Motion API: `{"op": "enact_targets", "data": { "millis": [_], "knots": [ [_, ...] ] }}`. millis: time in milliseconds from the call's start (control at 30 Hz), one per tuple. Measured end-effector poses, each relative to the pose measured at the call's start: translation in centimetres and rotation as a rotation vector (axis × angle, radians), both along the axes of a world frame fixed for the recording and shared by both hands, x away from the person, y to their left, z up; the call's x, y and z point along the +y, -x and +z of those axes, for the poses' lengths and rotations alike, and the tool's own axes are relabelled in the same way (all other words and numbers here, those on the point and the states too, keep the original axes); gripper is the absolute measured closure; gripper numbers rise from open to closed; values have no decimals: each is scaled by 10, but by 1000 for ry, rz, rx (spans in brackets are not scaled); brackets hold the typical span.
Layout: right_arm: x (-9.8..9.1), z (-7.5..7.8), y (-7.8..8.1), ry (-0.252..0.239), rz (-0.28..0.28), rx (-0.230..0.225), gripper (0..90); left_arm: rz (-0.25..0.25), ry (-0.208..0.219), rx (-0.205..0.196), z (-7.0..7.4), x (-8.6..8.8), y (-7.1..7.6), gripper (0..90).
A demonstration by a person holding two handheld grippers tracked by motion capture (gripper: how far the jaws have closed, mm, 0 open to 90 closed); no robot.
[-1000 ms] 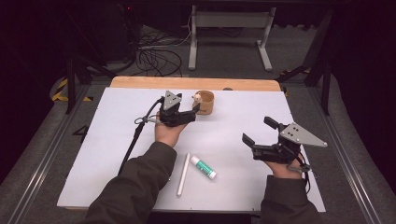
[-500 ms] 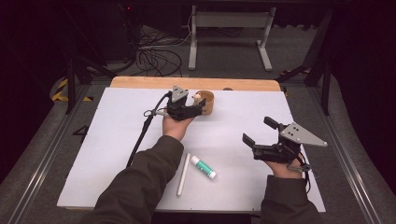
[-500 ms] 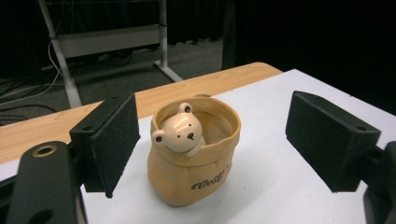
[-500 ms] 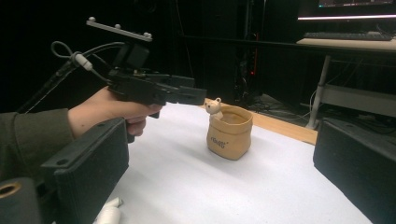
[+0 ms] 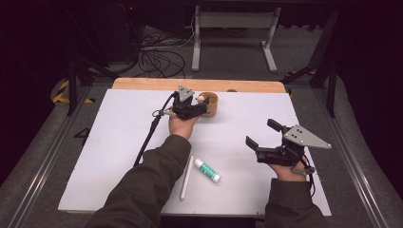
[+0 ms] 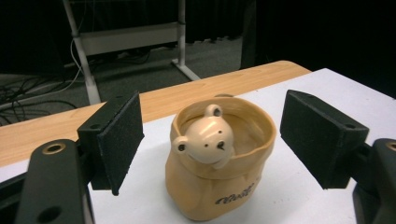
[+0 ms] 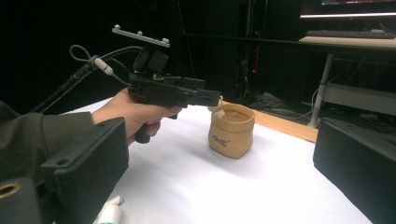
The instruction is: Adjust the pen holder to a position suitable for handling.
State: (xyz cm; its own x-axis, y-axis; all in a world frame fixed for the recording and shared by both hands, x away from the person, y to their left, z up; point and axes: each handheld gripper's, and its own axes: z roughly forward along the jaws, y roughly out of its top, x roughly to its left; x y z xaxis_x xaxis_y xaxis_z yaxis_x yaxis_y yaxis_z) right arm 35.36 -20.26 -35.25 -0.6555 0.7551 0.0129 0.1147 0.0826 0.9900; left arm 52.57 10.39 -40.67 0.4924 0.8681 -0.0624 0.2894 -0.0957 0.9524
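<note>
Looks like a grab on the bear cup [image 6: 219,172], sitting upright at the far edge of the white bench [image 5: 119,142], right by the wooden strip. Left gripper [image 5: 199,109] already straddling it, fingers [image 6: 119,140] spread either side, just been closing in, not touching the walls yet.

To do this well:
- Centre first, so both pads land together and don't shove it sideways.
- Go low on the body, below the little bear head poking over the rim.
- Squeeze gently. Looks smooth and glazed, tan, kind of saggy sack shape with a wavy rim, so probably slippery and not quite round.

Right gripper [image 5: 261,133] parked well off to the side, fingers spread wide, nothing between them. Small tube [image 5: 206,169] and white stick [image 5: 186,176] lying flat near the front.
</note>
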Motion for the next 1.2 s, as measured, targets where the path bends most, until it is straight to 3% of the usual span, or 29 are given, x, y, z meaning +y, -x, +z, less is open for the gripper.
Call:
{"op": "enact_targets", "data": {
  "millis": [67, 533, 667, 867, 1067, 1200],
  "knots": [
    [0, 0, 0, -5, 2, 0, 41, 2, -3, -14, -1, 1, -2, 228],
    [-2, 1, 0, -10, 3, -3, 41, -1, 50, 41, -10, -2, -15, 308],
    [-2, 1, 0, -7, 3, -4, 41, -6, 37, 26, -11, -4, -16, 342],
    [-1, 0, 0, -6, 4, 0, 41, 0, 53, 56, -17, -6, -18, 370],
    [0, 0, -1, -1, 7, 0, 41, 16, -3, 60, -21, -9, -19, 445],
    [0, -1, -1, 0, 7, 1, 41, 19, -15, 56, -21, -10, -19, 495]
  ]
}}
